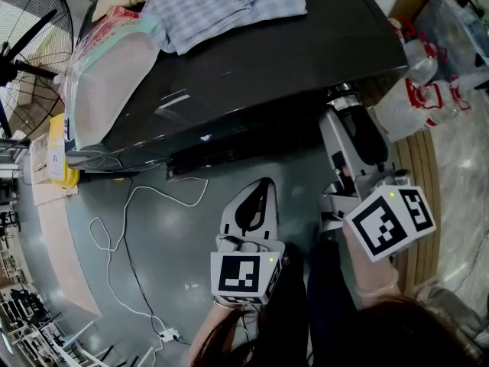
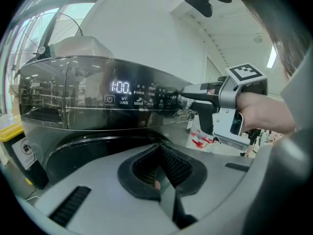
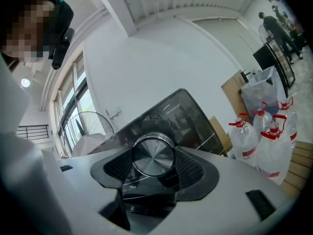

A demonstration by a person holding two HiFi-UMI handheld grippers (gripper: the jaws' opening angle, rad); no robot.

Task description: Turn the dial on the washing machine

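Washing machine's dark panel (image 2: 98, 98) reads "1:00"; right gripper (image 3: 152, 156) clamps the dial (image 3: 153, 153), left gripper (image 2: 159, 173) closed, empty.

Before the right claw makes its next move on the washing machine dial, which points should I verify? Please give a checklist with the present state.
1. Round brushed-metal dial sits between the pads of the right claw: ok.
2. The pads press on both sides of the dial: ok.
3. Left claw is shut, empty and held back from the glossy black control panel: ok.
4. Lit white display on the panel reads 1:00, so the machine has power: ok.
5. Which programme the dial points to: cannot tell.
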